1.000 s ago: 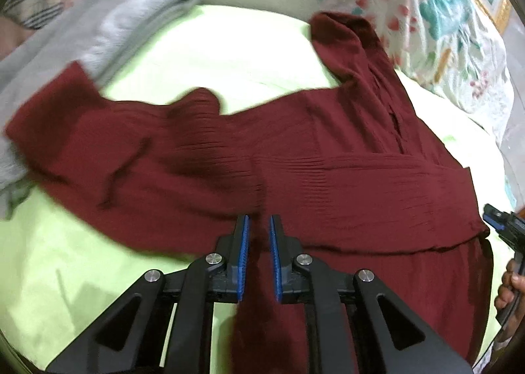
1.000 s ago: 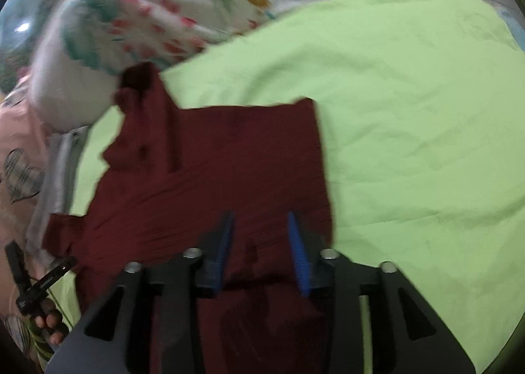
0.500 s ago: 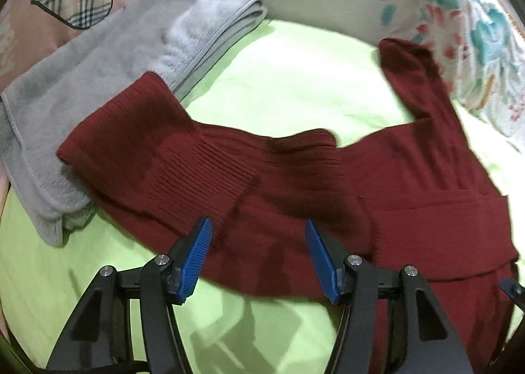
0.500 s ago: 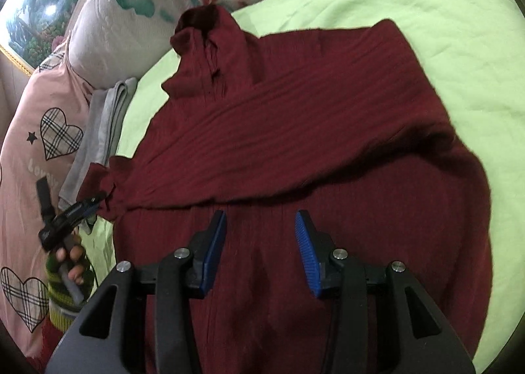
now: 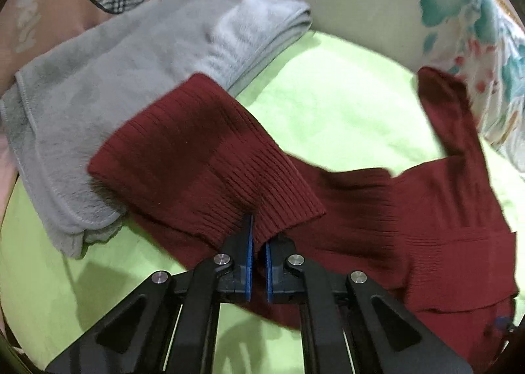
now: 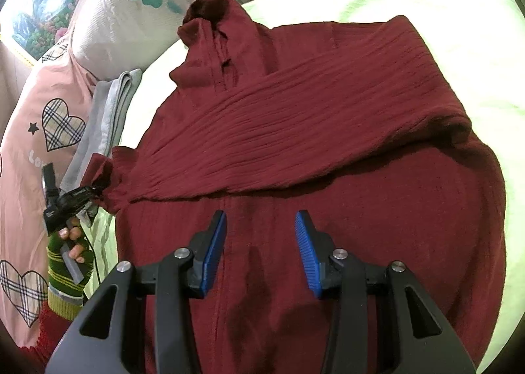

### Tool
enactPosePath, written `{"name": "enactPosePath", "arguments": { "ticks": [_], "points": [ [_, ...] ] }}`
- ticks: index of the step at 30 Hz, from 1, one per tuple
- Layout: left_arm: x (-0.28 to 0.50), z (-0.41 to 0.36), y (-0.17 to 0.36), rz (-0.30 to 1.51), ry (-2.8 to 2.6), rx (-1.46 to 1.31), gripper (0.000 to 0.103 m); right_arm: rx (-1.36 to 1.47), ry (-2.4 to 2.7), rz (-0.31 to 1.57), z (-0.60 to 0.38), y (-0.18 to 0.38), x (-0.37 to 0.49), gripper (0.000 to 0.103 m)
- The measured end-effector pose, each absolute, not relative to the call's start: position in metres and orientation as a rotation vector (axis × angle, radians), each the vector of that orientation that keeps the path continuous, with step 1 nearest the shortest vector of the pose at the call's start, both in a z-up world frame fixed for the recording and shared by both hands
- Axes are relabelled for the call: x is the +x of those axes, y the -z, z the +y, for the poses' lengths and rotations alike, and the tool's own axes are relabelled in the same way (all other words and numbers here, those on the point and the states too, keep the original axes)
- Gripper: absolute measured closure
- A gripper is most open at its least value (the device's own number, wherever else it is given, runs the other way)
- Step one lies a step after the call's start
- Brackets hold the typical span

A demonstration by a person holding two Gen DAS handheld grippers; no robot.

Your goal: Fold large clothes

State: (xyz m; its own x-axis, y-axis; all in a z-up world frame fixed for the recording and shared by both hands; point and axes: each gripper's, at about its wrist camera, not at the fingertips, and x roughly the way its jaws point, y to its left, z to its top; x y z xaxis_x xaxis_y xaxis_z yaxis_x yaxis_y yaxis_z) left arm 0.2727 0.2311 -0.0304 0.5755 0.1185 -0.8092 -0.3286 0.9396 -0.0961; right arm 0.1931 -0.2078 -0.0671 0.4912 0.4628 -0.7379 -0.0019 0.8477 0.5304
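Left gripper (image 5: 257,251) is clamped on the sleeve cuff (image 5: 210,157) of the maroon sweater (image 6: 328,160), spread on the green sheet (image 5: 344,105); right gripper (image 6: 261,249) hovers unclenched, empty. I'd carry the cuff right across the body, low and taut, clear of the grey towel (image 5: 115,55)

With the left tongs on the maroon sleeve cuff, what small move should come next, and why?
Probably carry the cuff across onto the sweater body. The left tongs are shut on its ribbed edge, and the cuff overlaps the grey folded cloth. The right tongs hover open, holding nothing.
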Motion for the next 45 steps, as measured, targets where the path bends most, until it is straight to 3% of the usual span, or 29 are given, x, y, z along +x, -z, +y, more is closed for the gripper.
{"name": "enactPosePath", "arguments": {
  "ticks": [6,13,24,30,34,38,45],
  "points": [
    [0.249,0.184,-0.012,0.853,-0.121,-0.297,0.100,0.518,-0.309,0.996,-0.210,0.058,0.188,0.058],
    [0.242,0.062,-0.041,0.840,0.186,-0.291,0.100,0.554,-0.288,0.955,-0.231,0.049,0.180,0.058],
    [0.284,-0.115,0.029,0.971,0.411,-0.140,0.101,0.619,-0.165,0.928,-0.284,0.054,0.168,0.058],
    [0.287,-0.125,0.061,1.035,0.433,-0.108,0.094,0.637,-0.163,0.932,-0.290,0.061,0.172,0.058],
    [0.268,-0.105,0.055,1.030,0.451,-0.108,0.059,0.631,-0.190,0.939,-0.280,0.060,0.184,0.058],
    [0.230,-0.068,0.040,0.991,0.441,-0.091,0.051,0.614,-0.222,0.943,-0.269,0.057,0.195,0.055],
    [0.187,0.031,0.037,0.935,0.181,-0.078,0.051,0.582,-0.247,0.954,-0.251,0.057,0.225,0.050]
  ]
}}
